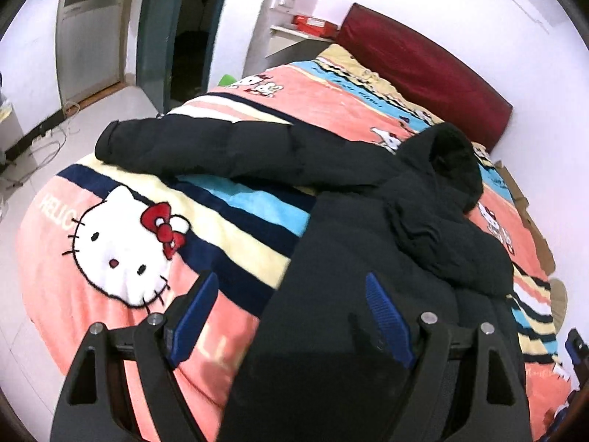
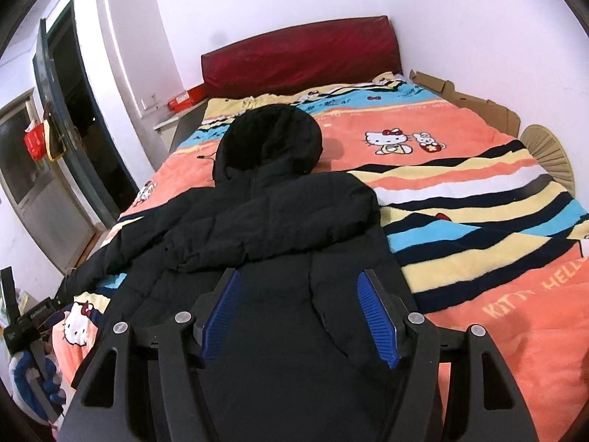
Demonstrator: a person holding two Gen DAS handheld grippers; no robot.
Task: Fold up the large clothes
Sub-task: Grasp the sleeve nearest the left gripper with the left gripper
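Left claw (image 1: 292, 316) wide open, right claw (image 2: 300, 316) open; both empty above black jacket (image 2: 279, 221)

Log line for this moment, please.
step: sleeve fold | black jacket flat on bed | left gripper open | right gripper open, nothing held

White walls (image 2: 460, 7) surround a bed with a dark red headboard (image 2: 298, 55) and a striped cartoon-cat blanket (image 2: 460, 191); a dark open doorway (image 1: 191, 48) stands by the pale tiled floor (image 1: 110, 110), cardboard (image 2: 467, 92) lies along the bed's edge
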